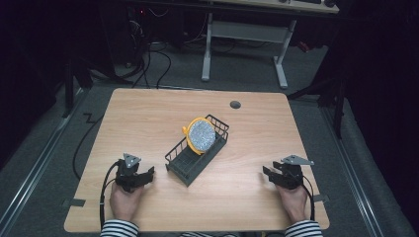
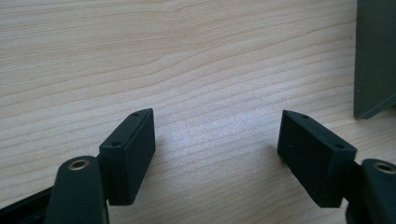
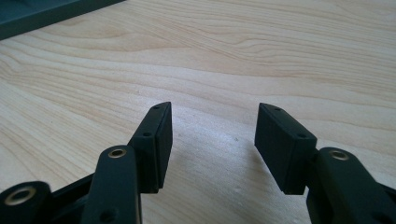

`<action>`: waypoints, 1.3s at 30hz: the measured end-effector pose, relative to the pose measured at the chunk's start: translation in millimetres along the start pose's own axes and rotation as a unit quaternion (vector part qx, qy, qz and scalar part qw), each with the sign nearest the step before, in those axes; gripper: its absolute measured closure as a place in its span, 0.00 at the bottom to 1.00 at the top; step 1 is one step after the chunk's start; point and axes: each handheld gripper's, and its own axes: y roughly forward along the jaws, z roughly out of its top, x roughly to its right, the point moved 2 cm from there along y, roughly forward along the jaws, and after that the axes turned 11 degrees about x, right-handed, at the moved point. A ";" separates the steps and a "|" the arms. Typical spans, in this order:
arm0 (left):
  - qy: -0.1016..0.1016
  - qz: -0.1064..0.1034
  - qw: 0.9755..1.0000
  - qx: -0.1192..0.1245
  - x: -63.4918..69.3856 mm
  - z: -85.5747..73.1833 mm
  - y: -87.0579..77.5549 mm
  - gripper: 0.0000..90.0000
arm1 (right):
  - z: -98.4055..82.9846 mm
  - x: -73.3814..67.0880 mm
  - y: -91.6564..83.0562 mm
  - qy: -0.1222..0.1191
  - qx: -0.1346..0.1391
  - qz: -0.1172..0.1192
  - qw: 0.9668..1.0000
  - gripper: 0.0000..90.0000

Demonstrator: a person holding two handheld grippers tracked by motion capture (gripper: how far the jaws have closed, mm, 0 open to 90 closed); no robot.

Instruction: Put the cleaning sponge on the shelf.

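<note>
A dark wire basket [image 1: 196, 157] sits at the middle of the wooden table [image 1: 148, 113], angled so one end runs toward the near left and the other toward the far right. A round plate [image 1: 201, 136] with a yellow rim and a speckled grey face stands on edge in the far end of the basket, leaning against the wire.

The left gripper [image 1: 143, 177] rests low at the near left, just beside the basket's near corner, jaws spread with only bare wood between them; in the left gripper view [image 2: 217, 140] a slab of the basket's wall [image 2: 373, 60] shows at the right edge. The right gripper [image 1: 268, 173] lies well apart from the basket at the near right, jaws likewise spread and empty [image 3: 212, 135].

The plate looks the likeliest thing to be handled, and it stands precariously — a knock on the basket could tip it flat or roll it out over the low wire. The basket looks light, so a one-sided push from the left gripper may skid it across the smooth wood. A pinch on the plate's thin rim could slip — the glaze looks slick — and the jaws may snag the wire on the way in.
</note>
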 end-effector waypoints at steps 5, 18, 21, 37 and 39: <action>0.000 0.000 1.000 0.000 0.0 0.0 0.0 0.32 | -2.1 -4.3 5.6 -0.007 -0.010 -0.002 1.000 0.52; -0.002 -0.001 1.000 0.001 0.2 -0.4 -0.6 0.31 | -2.6 -10.9 8.6 -0.038 -0.017 -0.011 0.999 0.47; -0.004 -0.002 1.000 0.002 -0.3 -0.4 -0.8 0.31 | -2.7 -11.0 8.6 -0.036 -0.017 -0.015 0.999 0.44; -0.007 -0.005 1.000 0.002 0.8 -1.1 -2.0 0.31 | -2.5 -10.4 9.3 -0.031 -0.020 -0.022 0.999 0.40; -0.005 -0.004 1.000 0.002 1.1 -1.1 -1.8 0.31 | -2.5 -10.4 9.3 -0.031 -0.020 -0.022 0.999 0.40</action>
